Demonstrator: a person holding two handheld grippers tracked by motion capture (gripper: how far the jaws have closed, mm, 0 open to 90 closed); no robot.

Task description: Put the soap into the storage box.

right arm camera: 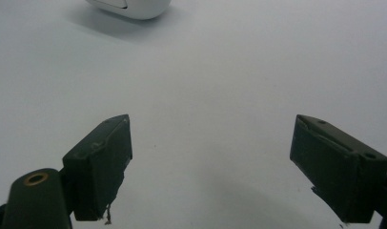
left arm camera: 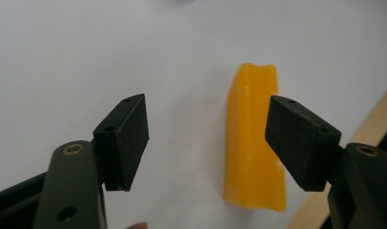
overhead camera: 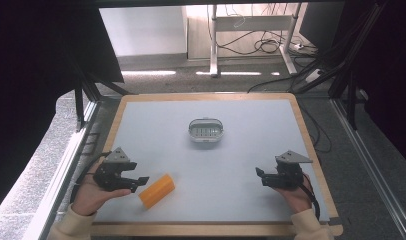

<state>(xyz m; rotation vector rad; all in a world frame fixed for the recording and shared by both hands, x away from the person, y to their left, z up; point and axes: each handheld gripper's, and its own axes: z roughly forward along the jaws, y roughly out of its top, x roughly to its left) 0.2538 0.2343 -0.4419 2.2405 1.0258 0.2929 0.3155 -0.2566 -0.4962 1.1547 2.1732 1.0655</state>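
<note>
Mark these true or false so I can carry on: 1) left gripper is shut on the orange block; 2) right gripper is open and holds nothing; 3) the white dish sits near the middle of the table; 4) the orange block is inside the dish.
1) False. The left gripper is open; the orange block lies on the table, one end between the jaws but ungripped.
2) True. The right gripper is open over bare table.
3) True. The white dish sits near the centre.
4) False. The block lies apart from it, near the front edge.
</note>
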